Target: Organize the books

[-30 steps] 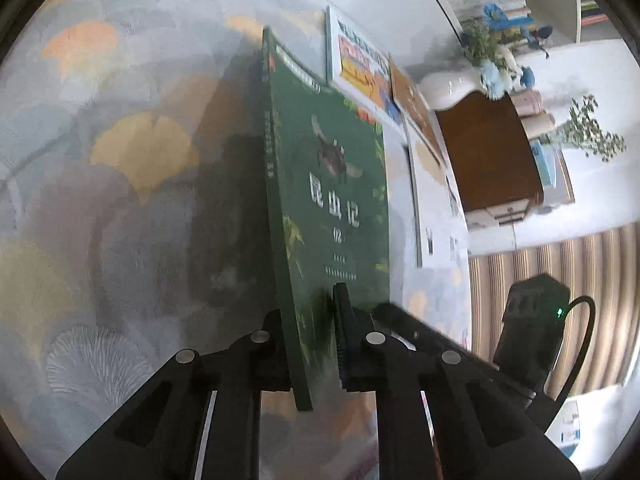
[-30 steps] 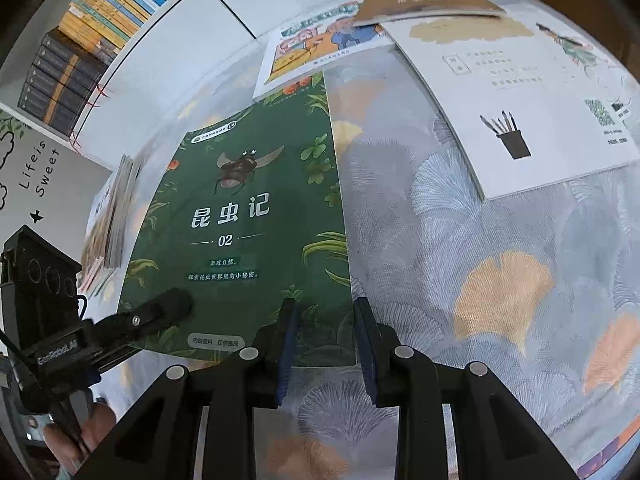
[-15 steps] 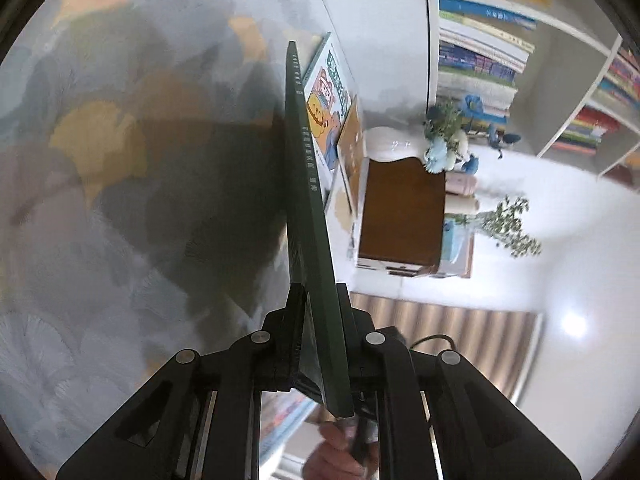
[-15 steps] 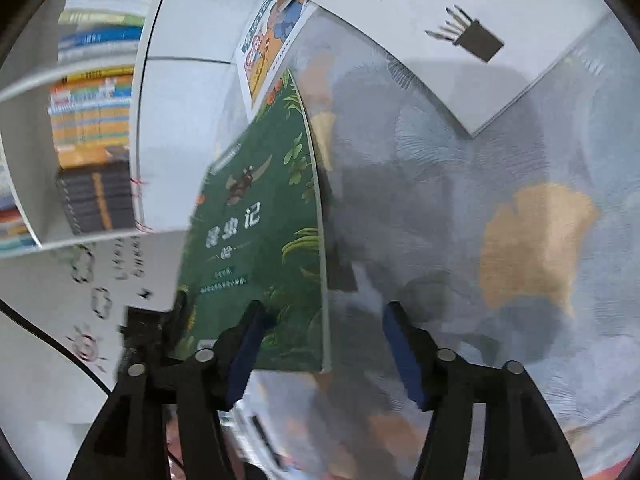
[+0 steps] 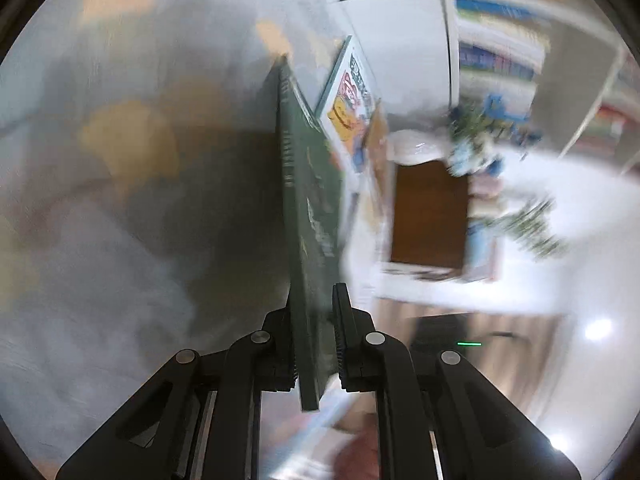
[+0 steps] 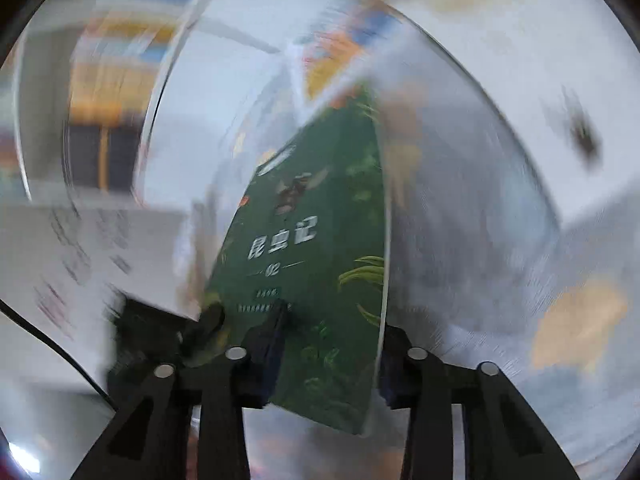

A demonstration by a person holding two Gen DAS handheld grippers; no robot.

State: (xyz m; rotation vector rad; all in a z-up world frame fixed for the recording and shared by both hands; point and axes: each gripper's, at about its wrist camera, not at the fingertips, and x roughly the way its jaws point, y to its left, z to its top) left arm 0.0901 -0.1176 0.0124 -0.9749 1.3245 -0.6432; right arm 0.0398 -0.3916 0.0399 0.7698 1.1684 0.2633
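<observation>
Both views are blurred by motion. In the left wrist view the left gripper (image 5: 314,340) sits at the bottom centre with its jaws nearly together, clamped on the lower edge of the green book (image 5: 310,208). The book stands on edge, seen almost edge-on, and runs from the jaws up to the middle of the frame. The cloth (image 5: 120,200), grey with orange leaf shapes, fills the left half of the frame, with the book's dark shadow on it just left of the book. Right of the book's top lies a picture book (image 5: 352,108) with a yellow and red cover. Further right stand a brown box (image 5: 430,216), a blurred plant (image 5: 528,224) and, in the upper right, a shelf (image 5: 500,52) of coloured spines.

In the right wrist view the green book (image 6: 320,272) fills the centre, its cover showing an insect and white lettering and facing the camera at a slant. The right gripper (image 6: 328,344) is at the bottom centre. Its jaws are closing, with the book's lower part between them. The left finger (image 6: 268,344) lies over the cover and the right finger (image 6: 394,360) stands just past the book's right edge. Whether the pads press on the book cannot be told through the blur. The left gripper (image 6: 200,324) shows as a dark shape at the book's lower left corner. A white book (image 6: 500,92) crosses the upper right, and cloth (image 6: 560,320) lies at the lower right.
</observation>
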